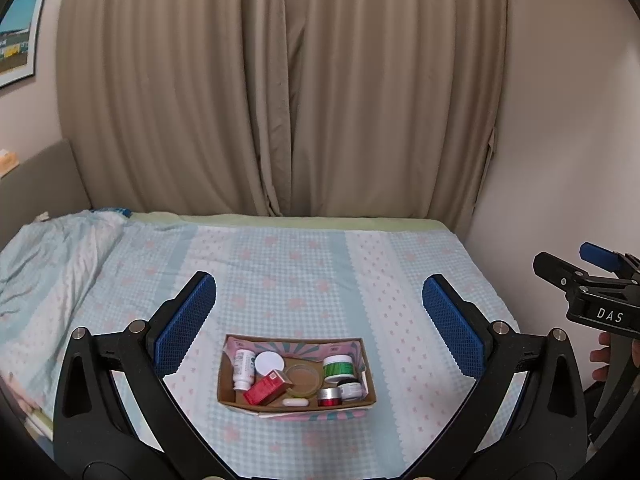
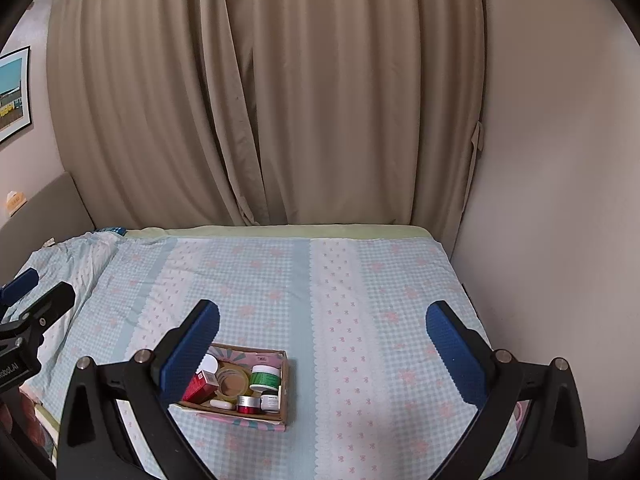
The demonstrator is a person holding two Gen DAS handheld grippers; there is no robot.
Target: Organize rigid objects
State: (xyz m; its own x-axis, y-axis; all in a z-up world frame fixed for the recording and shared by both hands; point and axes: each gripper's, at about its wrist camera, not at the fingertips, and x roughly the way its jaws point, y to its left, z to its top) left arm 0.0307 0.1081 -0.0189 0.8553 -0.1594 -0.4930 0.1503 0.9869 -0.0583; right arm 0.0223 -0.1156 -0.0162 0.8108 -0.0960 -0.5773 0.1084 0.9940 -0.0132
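A shallow cardboard box (image 1: pixel 228 394) (image 2: pixel 285 392) lies on the bed and holds several small cosmetics: a white bottle (image 1: pixel 243 369), a white round lid (image 1: pixel 268 363), a red carton (image 1: pixel 267 388) (image 2: pixel 199 387), a clear round dish (image 1: pixel 302 379) (image 2: pixel 232 382), a green jar (image 1: pixel 338 367) (image 2: pixel 265 377), a red-and-silver jar (image 1: pixel 329 396) (image 2: pixel 248 404), a small dark jar (image 1: pixel 351 389) (image 2: pixel 270 401) and a white oval piece (image 1: pixel 295 402) (image 2: pixel 222 404). My left gripper (image 1: pixel 320 304) is open and empty, above and short of the box. My right gripper (image 2: pixel 322 330) is open and empty, to the right of the box.
The bed (image 1: pixel 304 272) has a light blue checked sheet with pink flowers. A rumpled blanket (image 1: pixel 48 256) lies at its left. Beige curtains (image 1: pixel 280 88) hang behind, and a wall (image 2: pixel 552 200) borders the right side. The right gripper's body shows in the left wrist view (image 1: pixel 600 296).
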